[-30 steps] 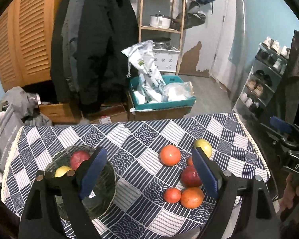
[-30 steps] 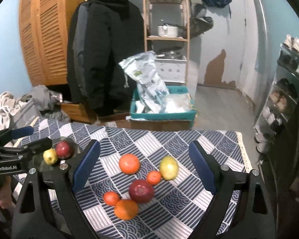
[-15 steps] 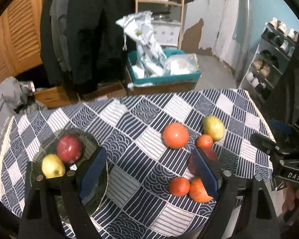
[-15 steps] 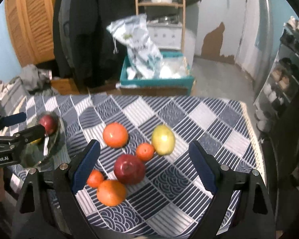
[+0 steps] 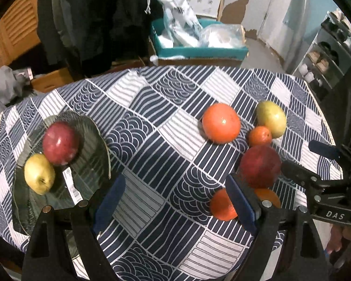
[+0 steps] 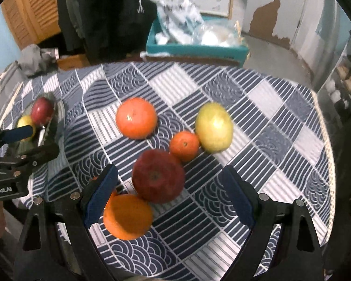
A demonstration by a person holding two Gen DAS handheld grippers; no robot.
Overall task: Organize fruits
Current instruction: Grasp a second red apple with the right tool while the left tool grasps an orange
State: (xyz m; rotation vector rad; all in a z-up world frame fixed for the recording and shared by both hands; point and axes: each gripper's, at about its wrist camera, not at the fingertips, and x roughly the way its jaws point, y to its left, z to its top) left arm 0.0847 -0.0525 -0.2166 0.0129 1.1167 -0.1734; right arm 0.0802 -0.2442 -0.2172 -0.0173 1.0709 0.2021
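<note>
Right gripper (image 6: 169,194) gapes above the red apple (image 6: 158,175)

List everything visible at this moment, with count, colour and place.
glass plate: 1, clear, table's left end
red apples: 2, one on plate, one in the loose group
yellow-green fruits: 2, one on plate, one loose
oranges: 4, loose on cloth, two large, two small
tablecloth: 1, navy-white patchwork
teal crate: 1, floor behind, holding bags
left gripper: fingers open, empty
right gripper: fingers open, above the loose apple
</note>
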